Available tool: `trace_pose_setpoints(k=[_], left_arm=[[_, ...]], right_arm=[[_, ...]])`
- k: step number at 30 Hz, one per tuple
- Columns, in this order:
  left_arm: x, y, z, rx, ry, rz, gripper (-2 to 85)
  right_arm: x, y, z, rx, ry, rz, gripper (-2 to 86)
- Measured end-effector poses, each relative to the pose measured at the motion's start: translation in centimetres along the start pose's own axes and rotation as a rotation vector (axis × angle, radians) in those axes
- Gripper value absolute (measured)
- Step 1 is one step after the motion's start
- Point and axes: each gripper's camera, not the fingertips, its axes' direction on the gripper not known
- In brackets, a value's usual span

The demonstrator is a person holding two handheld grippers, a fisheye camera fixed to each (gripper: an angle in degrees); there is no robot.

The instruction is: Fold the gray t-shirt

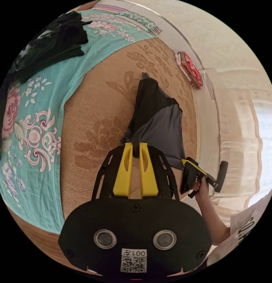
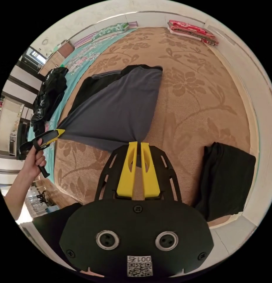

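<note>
Gray t-shirt (image 2: 121, 109): stretched above a bed covered by a woven tan mat (image 2: 195, 97) with a floral pattern; the near hem is lifted and pulled taut between two grippers, the far end lies on the mat. Dark fabric shows along its left edge and beneath it.

Left gripper (image 1: 135, 147): yellow jaws closed together on a corner of the t-shirt's near hem, in the left gripper view. In the right gripper view it appears at the left, held by a hand (image 2: 35, 159), its yellow tip pinching the hem corner.

Right gripper (image 2: 137, 145): yellow jaws closed on the other corner of the near hem, in the right gripper view. In the left gripper view it appears at the right, gripped by a hand (image 1: 202, 185), with the shirt corner at its tip.

Folded dark garment (image 2: 227, 179): lying on the mat, near right, well apart from the t-shirt.

Teal floral sheet (image 1: 32, 123): spread on the bed left of the mat.

Heap of dark clothing (image 1: 50, 44): resting on the teal sheet, far left.

Red patterned folded bedding (image 2: 192, 31): at the far edge of the mat, against the wall.

Green patterned pillow (image 2: 111, 29): far left, beside the wall.
</note>
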Motion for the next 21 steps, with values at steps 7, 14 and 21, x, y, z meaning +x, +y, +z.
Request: trace_pose_setpoints(k=[7, 14, 21], left_arm=[[-3.3, 0.9, -3.0, 0.074, -0.074, -0.087, 2.7], [-2.5, -0.3, -3.4, -0.011, -0.098, 0.066, 9.1], [-0.9, -0.9, -2.7, -0.036, -0.303, 0.086, 8.6]], right_arm=[[-0.2, 3.6, 1.4, -0.003, 0.085, -0.025, 6.0], [-0.8, 5.0, 4.2, -0.067, 0.0, 0.01, 14.6], [-2.7, 6.7, 5.4, -0.078, 0.096, 0.02, 6.2]])
